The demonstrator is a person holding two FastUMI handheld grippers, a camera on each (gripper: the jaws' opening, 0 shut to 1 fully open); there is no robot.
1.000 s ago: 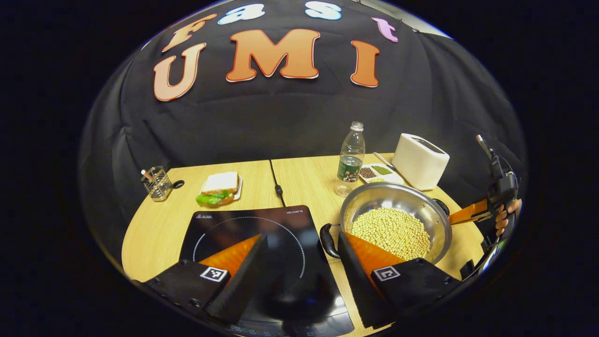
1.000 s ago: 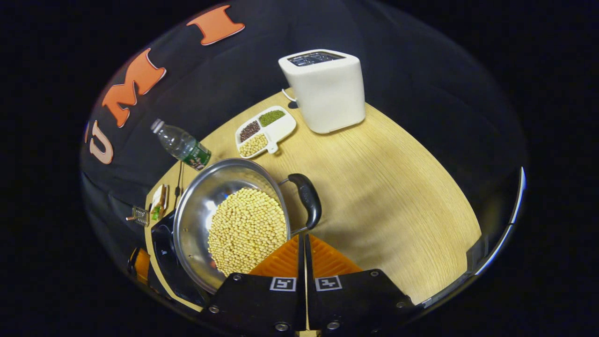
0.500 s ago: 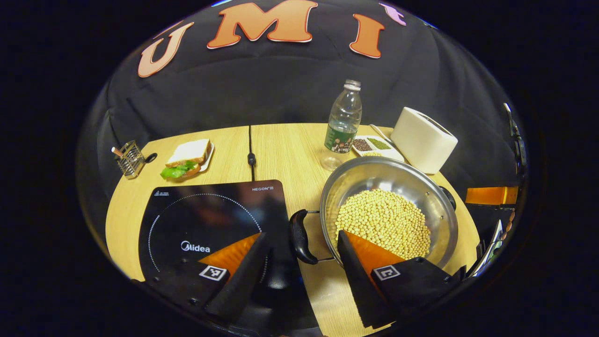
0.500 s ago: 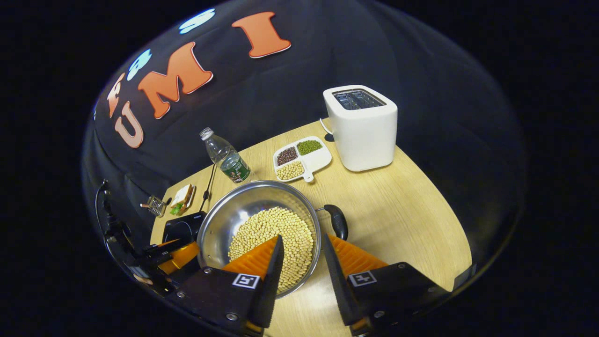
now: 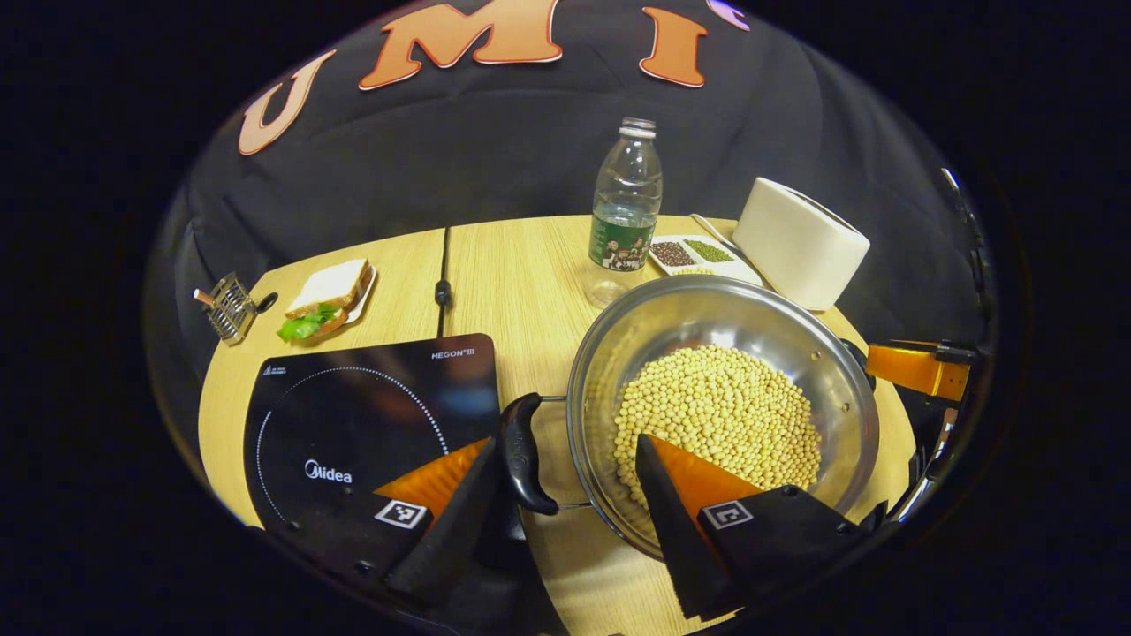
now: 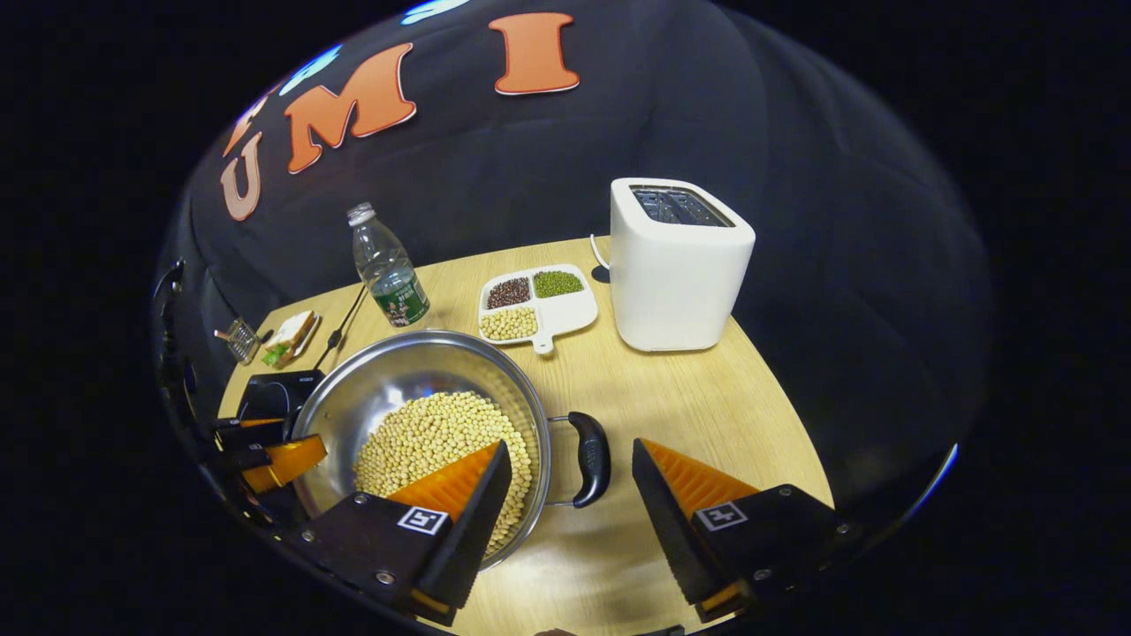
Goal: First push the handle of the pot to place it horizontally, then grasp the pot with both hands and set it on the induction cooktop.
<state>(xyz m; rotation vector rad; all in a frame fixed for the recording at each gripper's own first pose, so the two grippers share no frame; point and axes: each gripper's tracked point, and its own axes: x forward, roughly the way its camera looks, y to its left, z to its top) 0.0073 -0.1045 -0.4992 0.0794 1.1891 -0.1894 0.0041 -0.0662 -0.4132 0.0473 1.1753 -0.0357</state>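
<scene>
A steel pot (image 5: 671,322) full of pale beans (image 5: 720,411) sits on the wooden table to the right of the black induction cooktop (image 5: 353,415). In the left gripper view my left gripper (image 5: 561,495) is open, and the pot's black left handle (image 5: 521,455) lies between its fingers. In the right gripper view my right gripper (image 6: 570,481) is open around the pot's black right handle (image 6: 590,459). One finger reaches over the pot (image 6: 389,375) and the other is over the table. The left gripper (image 6: 274,459) shows at the pot's far side, and the right gripper (image 5: 914,367) shows beyond the pot.
Behind the pot stand a plastic bottle (image 5: 626,212), a white divided dish of beans (image 5: 694,256) and a white toaster (image 5: 800,243). A sandwich on a plate (image 5: 327,296) and a wire holder (image 5: 228,305) sit at the far left. A black cable (image 5: 442,287) crosses the table.
My right gripper went from shut to open and came to straddle the right handle. My left gripper moved right, so the left handle now lies between its fingers.
</scene>
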